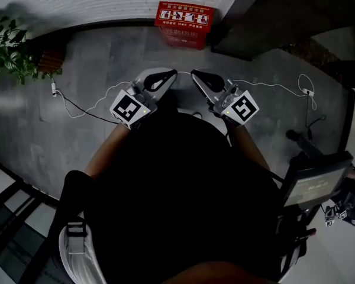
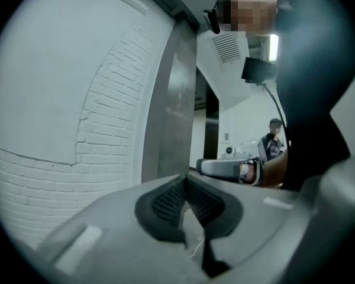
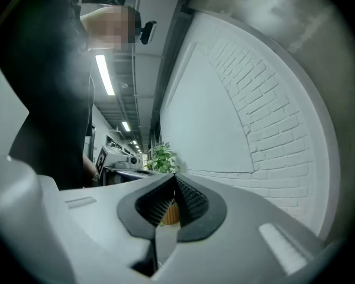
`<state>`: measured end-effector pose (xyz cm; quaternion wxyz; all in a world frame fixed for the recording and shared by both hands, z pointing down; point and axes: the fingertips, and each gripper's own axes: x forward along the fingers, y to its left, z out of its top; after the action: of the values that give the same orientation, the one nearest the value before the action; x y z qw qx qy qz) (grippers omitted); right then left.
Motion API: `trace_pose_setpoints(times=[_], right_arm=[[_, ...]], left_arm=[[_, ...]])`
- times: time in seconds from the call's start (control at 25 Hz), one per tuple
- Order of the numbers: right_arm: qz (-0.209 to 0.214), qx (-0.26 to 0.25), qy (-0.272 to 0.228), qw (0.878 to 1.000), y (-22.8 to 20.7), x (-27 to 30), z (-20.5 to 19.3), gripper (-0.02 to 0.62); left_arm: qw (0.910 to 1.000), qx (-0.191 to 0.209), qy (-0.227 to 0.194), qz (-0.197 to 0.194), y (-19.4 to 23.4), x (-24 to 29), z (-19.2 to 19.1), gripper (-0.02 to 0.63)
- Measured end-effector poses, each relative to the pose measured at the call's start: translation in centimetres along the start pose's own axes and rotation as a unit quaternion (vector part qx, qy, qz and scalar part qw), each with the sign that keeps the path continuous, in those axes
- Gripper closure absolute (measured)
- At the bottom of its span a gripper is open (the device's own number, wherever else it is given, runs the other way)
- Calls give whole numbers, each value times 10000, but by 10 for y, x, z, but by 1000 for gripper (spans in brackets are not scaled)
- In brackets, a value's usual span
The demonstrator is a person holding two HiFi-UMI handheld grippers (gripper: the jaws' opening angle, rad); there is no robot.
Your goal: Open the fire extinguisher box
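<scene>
The red fire extinguisher box (image 1: 184, 23) stands on the floor against the white brick wall, far ahead, with its lid down. My left gripper (image 1: 175, 73) and right gripper (image 1: 193, 73) are held up close to my chest, tips pointing toward each other, well short of the box. Both are shut with nothing between the pads. In the left gripper view the left gripper (image 2: 186, 182) has its jaw tips meeting, and the box is out of sight there. The right gripper (image 3: 175, 182) looks the same in its own view, closed and empty.
A potted plant (image 1: 9, 49) stands at the left by the wall, also seen as the plant (image 3: 164, 158). White cables (image 1: 83, 108) trail over the grey floor on both sides. A dark pillar base (image 1: 248, 22) lies right of the box. A stand with a screen (image 1: 313, 182) is at the right.
</scene>
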<state>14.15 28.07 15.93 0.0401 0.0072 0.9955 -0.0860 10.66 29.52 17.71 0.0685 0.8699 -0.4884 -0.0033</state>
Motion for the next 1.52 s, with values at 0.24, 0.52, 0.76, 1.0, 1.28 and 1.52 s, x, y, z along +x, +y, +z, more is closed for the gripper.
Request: trace_pose_setpoints(times=[0.24, 0.52, 0.76, 1.0, 1.28, 1.52], right_arm=[[-172, -158, 208, 9995, -39, 78, 9, 587], [-557, -197, 358, 9976, -95, 151, 10, 586], [-779, -59, 525, 9956, -138, 166, -4, 588], [-627, -36, 633, 9960, -179, 158, -12, 586], [-422, -139, 506, 9977, -228, 145, -2, 586], [-807, 39, 627, 9948, -280, 133, -34, 584]], left_arm=[[9987, 117, -160, -459, 90, 10, 5, 601], [9968, -15, -224, -772, 182, 19, 15, 601], [9966, -288, -118, -768, 227, 36, 5, 601], [9981, -340, -37, -521, 241, 69, -4, 601], [9999, -123, 63, 61, 264, 110, 1, 601], [9987, -285, 133, 408, 281, 137, -14, 601]])
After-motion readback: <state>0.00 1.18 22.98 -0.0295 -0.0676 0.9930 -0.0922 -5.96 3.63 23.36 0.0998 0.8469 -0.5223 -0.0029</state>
